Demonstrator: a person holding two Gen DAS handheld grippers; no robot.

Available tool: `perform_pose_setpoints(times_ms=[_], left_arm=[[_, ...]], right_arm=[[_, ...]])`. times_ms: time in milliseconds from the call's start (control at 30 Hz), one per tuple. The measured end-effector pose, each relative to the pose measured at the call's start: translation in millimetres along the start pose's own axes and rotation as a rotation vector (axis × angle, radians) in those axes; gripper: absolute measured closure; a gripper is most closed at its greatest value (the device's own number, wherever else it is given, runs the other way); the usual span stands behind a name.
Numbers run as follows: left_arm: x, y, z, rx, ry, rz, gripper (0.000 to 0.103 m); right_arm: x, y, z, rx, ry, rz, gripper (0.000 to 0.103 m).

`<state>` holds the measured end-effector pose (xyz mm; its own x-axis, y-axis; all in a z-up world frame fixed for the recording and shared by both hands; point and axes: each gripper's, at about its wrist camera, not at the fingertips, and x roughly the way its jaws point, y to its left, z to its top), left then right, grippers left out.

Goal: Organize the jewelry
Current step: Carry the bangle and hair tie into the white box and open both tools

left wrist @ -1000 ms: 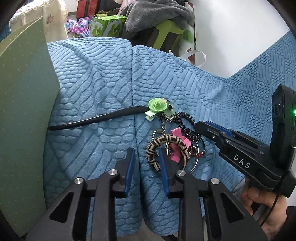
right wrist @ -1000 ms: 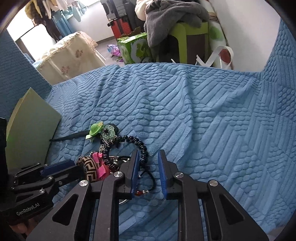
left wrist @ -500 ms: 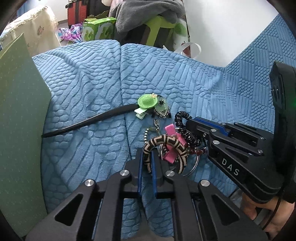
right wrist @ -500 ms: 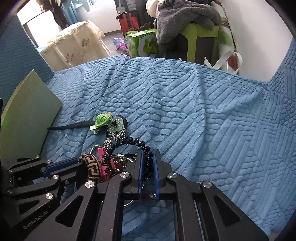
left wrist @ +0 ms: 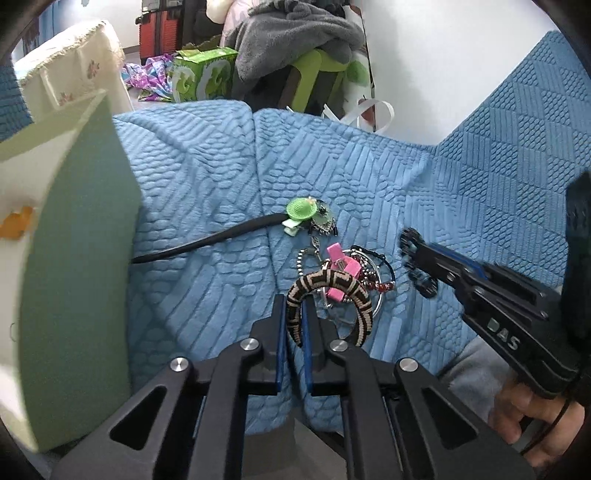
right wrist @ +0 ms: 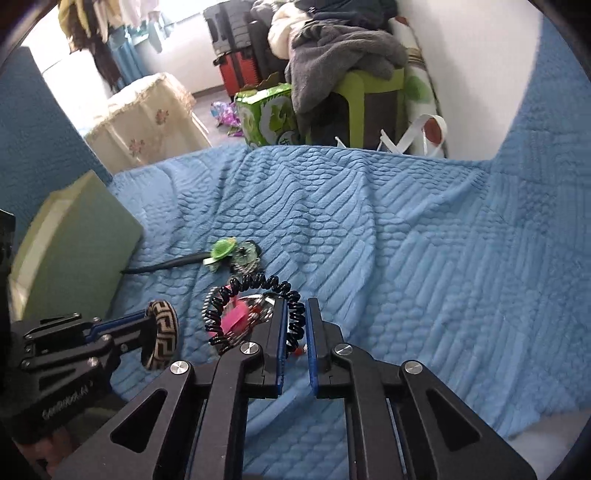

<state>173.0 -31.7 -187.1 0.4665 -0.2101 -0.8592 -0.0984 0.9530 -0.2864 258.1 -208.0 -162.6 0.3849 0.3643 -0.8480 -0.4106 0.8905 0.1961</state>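
Just started: left tool (left wrist: pixel 294 334) is clamped on the woven bangle (left wrist: pixel 328 295), right tool (right wrist: pixel 295 332) on the coil band (right wrist: pixel 255 295) w/ both lifted, rest of pile (left wrist: pixel 332 254) at 12 on the blanket (left wrist: pixel 207 184).

Soft daylight fills both views, brightest on the white wall (left wrist: pixel 424 74) and around the far doorway (right wrist: pixel 192 22), leaving only faint shadows on the blue blanket (right wrist: pixel 406 258). The fisheye lens bends straight edges and blackens the corners. Motion blur smears the green board (left wrist: pixel 74 258) at the left and the coiled black hair tie (left wrist: pixel 419 266), while the middle stays fairly sharp
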Motion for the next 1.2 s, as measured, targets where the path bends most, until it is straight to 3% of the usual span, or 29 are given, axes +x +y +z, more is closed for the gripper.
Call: perform_pose_setpoints(times_ms=[367,700,800,1200], left_arm=[[-69,4,6,0.005,-0.076,-0.021,0.095],[-148,1,29,0.038,-0.203,-0.016,0.095],[-168,3,35,0.040,-0.246,0.016,0.095],[-227,49,50,-0.014,-0.349,0.054,0.095]], right_arm=[[-68,24,-16,0.069,-0.076,0.020,0.096],[-132,52,17,0.051,-0.205,0.031,0.096],[-148,61,29,0.041,-0.239,0.038,0.096],[-192,120,73,-0.039,-0.350,0.096,0.096]])
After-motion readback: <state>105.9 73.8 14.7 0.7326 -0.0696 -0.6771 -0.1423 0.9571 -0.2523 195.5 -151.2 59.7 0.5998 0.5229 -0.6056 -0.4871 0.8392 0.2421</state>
